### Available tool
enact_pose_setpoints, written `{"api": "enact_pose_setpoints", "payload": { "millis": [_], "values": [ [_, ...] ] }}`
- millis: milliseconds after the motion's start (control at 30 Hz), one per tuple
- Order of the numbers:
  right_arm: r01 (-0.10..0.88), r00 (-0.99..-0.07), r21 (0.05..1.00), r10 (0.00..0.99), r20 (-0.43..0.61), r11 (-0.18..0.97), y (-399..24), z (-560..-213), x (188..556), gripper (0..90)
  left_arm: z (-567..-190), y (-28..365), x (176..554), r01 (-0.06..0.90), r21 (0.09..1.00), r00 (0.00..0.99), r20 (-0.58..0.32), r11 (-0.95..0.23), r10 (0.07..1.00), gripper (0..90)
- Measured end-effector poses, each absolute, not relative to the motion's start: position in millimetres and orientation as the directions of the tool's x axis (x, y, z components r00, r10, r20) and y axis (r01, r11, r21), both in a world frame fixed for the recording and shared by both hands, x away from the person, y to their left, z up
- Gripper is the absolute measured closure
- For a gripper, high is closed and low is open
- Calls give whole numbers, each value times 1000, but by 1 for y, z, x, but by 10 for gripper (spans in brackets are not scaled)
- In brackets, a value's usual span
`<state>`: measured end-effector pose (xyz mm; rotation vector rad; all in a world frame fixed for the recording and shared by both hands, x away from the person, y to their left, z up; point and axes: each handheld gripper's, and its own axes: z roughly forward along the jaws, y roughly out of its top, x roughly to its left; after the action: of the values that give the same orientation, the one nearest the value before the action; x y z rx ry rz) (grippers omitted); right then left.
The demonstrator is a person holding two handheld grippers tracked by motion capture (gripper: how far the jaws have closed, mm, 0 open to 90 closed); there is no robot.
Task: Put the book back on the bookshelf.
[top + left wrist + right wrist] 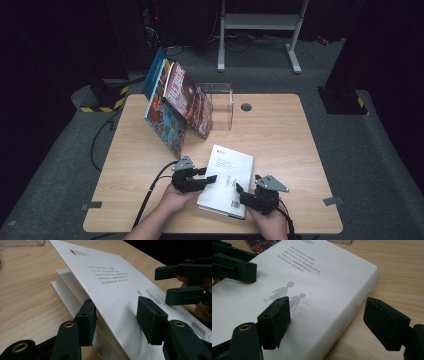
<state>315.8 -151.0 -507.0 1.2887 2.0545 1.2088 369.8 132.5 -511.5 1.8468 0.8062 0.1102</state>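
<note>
A thick white paperback book [228, 181] with grey printed text and two small grey figures on its cover is seen lying flat at lower centre of the high view, near the front edge of the light wooden surface [280, 135]. In the left gripper view, its cover [112, 285] is seen lifted off the page block along one edge. That lifted cover is straddled by the black left gripper [210, 178], one jaw tucked under it against the pages, the other on top; the jaws are partly closed, and whether the pads actually press cannot be told. The book's spine corner is straddled by the black right gripper [329, 322], one jaw resting on the cover, the other off the spine over the wood, clearly released. In the upper left of the high view, colourful comic books [175, 102] are seen leaning against a clear acrylic stand [221, 105]. A round grommet hole [246, 107] is seen just right of the stand.
</note>
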Motion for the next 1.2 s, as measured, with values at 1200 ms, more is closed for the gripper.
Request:
{"api": "enact_pose_setpoints", "payload": {
  "millis": [1200],
  "values": [
    [596,-485,803,809,333,27,-174,-514,329,125,-492,133,347,226,950,845,-81,-216,528,554]
  ]
}}
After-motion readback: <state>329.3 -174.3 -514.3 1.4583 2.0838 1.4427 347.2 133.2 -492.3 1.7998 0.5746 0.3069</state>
